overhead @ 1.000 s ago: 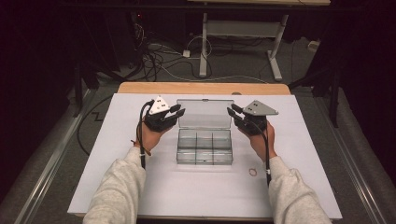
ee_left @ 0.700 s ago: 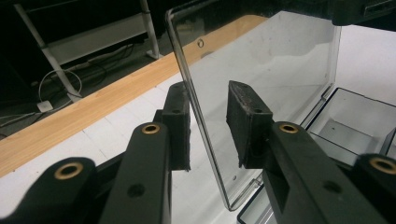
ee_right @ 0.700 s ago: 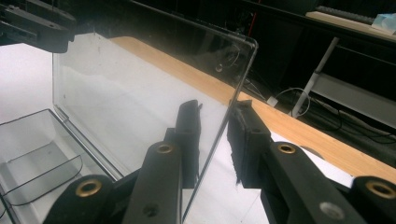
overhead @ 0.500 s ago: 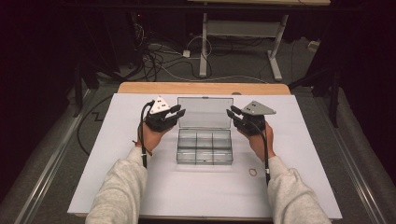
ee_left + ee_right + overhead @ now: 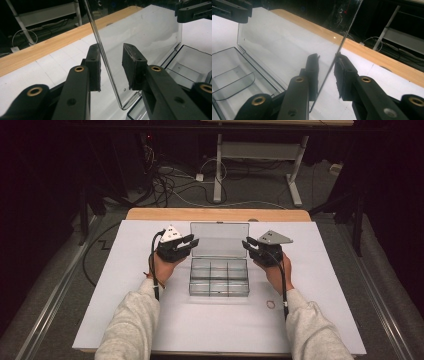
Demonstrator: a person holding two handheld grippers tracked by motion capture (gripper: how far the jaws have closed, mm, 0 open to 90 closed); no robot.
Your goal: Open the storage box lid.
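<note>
1. From the high view you get the whole layout: a clear plastic box [image 5: 218, 276] sits mid-table on the white table cover [image 5: 125, 320], with its lid [image 5: 220, 239] standing up at the far side. The left gripper [image 5: 186, 243] is at the lid's left edge, the right gripper [image 5: 248, 246] at its right edge. There's also a small ring [image 5: 270, 304] lying on the white surface just right of the box's near corner, and a strip of bare wood tabletop [image 5: 150, 213] at the far edge.

2. The gripper views give the close stuff you can't make out from above. In the left gripper view the lid's [image 5: 140, 32] side edge runs right between the two jaws of the left gripper [image 5: 112, 65]. The jaws are partly open, with a clear gap on the right-hand pad; whether the other pad touches the edge, I can't tell.

3. Same deal in the right gripper view: the lid [image 5: 287, 47] edge passes between the jaws of the right gripper [image 5: 327, 75], which stand fairly narrow around it. I can't tell whether the pads actually press on it.

4. The box itself: see-through, rectangular, split by thin dividers into compartments, two rows from above. The compartments on view look empty. Rounded corners, hinge along the back.

5. Materials: lid is thin glossy plastic with reflections on it; the jaws are matte black with brass-coloured rivets and roughish dark pads; grey sleeves [image 5: 130, 325] on the person's arms.
</note>
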